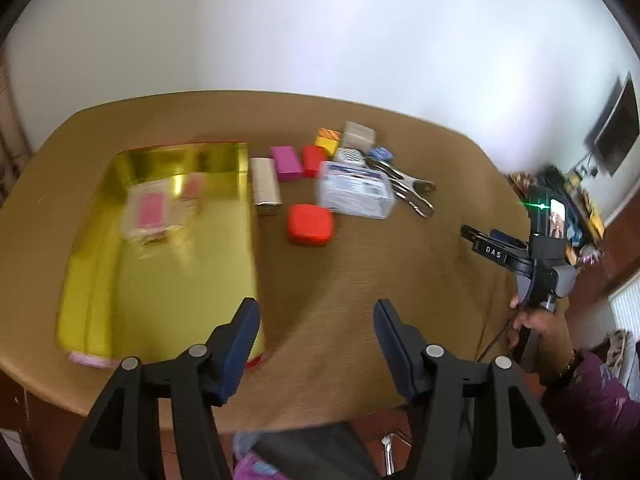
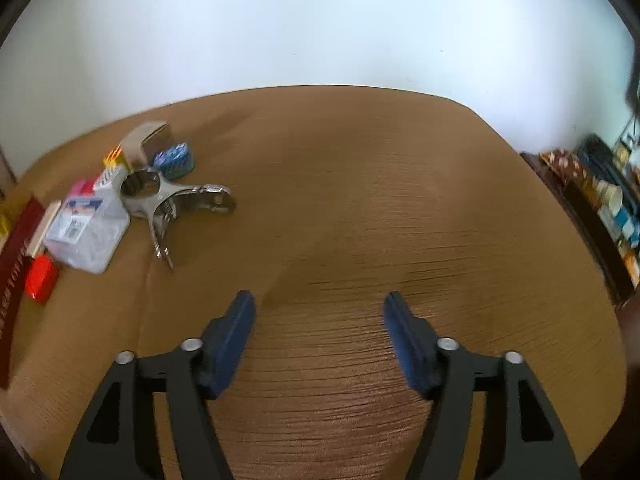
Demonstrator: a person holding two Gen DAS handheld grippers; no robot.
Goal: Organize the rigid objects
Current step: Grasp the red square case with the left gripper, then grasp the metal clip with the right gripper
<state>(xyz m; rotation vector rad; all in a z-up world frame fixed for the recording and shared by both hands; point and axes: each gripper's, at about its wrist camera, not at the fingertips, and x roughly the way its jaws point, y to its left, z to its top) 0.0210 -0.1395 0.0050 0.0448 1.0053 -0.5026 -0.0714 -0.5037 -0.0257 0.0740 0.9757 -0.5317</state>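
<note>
Bright daylight, motion blur, fisheye-bent edges, dark corners

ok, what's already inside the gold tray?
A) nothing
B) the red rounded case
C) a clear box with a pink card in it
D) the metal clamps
C: in the left wrist view a clear box with a pink card lies inside the gold tray; the red rounded case and the metal clamps sit outside it on the table.

Both wrist cameras angled down over table [image 2: 360, 200], sharing metal clamp [image 2: 176, 200]

"DAS" on right tool [image 1: 474, 236]
</note>
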